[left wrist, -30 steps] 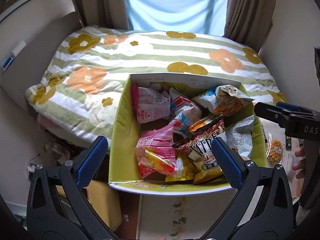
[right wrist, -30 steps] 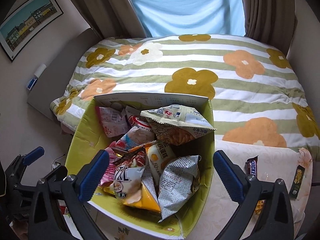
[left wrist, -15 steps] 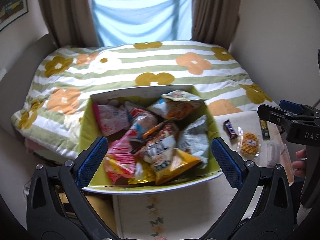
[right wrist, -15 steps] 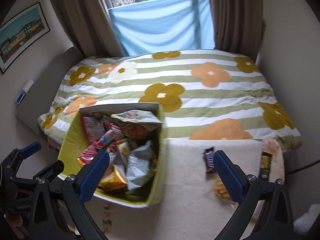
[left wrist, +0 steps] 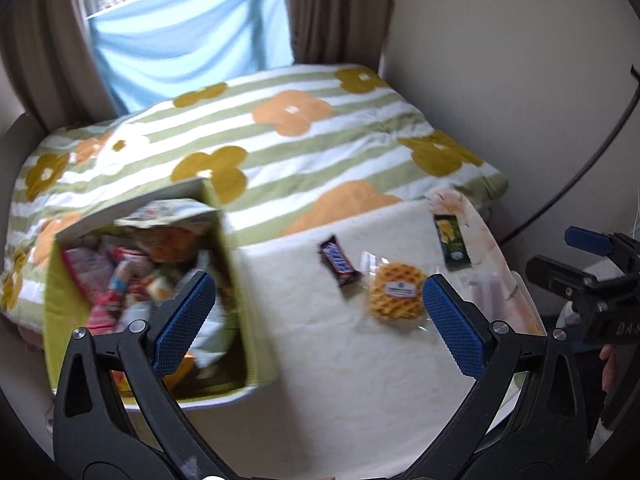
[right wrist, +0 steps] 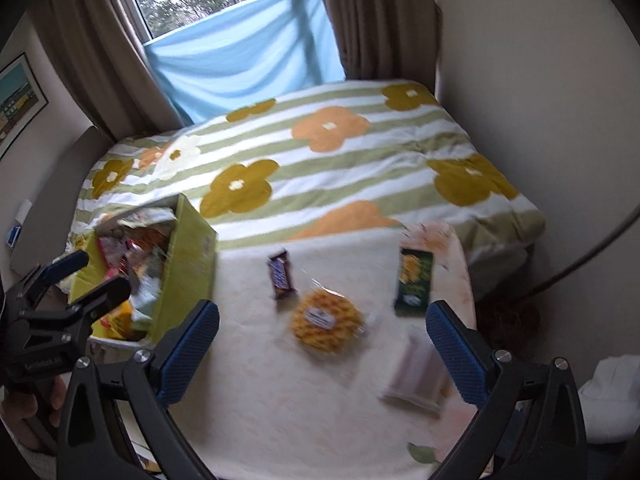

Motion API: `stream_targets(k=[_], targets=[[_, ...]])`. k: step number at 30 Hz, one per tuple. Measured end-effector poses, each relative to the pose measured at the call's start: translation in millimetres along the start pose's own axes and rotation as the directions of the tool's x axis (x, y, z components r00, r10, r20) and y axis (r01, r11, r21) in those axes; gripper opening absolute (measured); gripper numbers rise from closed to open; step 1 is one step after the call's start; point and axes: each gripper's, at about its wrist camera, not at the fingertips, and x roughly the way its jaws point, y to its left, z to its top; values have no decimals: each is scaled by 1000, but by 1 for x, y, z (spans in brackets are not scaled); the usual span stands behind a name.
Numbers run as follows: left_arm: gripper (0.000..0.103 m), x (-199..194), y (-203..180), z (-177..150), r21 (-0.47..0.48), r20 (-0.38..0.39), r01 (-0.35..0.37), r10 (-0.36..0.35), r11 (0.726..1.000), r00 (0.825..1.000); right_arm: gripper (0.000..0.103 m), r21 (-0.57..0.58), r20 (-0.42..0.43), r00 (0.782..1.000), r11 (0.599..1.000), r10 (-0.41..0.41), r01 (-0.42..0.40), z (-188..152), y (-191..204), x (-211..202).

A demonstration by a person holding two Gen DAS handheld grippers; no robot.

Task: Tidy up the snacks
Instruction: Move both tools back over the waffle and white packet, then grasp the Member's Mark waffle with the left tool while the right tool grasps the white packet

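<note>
A yellow-green box (left wrist: 256,320) (right wrist: 188,256) full of snack bags stands at the left of a white-covered table (left wrist: 340,392) (right wrist: 280,400). On the cloth lie a dark chocolate bar (left wrist: 338,266) (right wrist: 282,274), a round wrapped waffle (left wrist: 396,290) (right wrist: 326,320), a green packet (left wrist: 452,238) (right wrist: 414,282) and a pale clear pack (right wrist: 416,374). My left gripper (left wrist: 318,322) is open and empty above the table. My right gripper (right wrist: 322,354) is open and empty above the waffle. The left gripper shows at the left edge of the right wrist view (right wrist: 64,300).
A bed with a green-striped flowered blanket (left wrist: 280,140) (right wrist: 320,160) lies behind the table. Curtains and a window are at the back. A wall is on the right with a dark cable (left wrist: 592,156). A white cloth (right wrist: 608,396) lies low at the right.
Both grippers swung right, from over the snack box to over the table. The loose snacks on the cloth came into view and the box shifted to the left.
</note>
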Motion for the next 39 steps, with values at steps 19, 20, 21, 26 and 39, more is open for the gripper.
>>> stream_targets(k=[19,20,21,26,39], targets=[[103,154,-103,-38,49,-266,87,-71,995,961,103,146,-116,993,989,-20,37,-86,-93,77],[103,159,-103,-39,53,-269,86,-69,995,961,103,157,-116,993,987,-20,38,-91,-93,82],[103,167,-103,-40,60,-276,87,-67,994,959,103,165,-117,993,986,-18,37,-93,-91,84],[103,196,-104,-48,89,-308,98,-67,991,949,103,197,-114,994,980,-4,26,-103,-84,103],[103,226,-112,-49,229,-298,106,-34,968,954,103,221,-140,989,972,-54,84,-108,-74,130]])
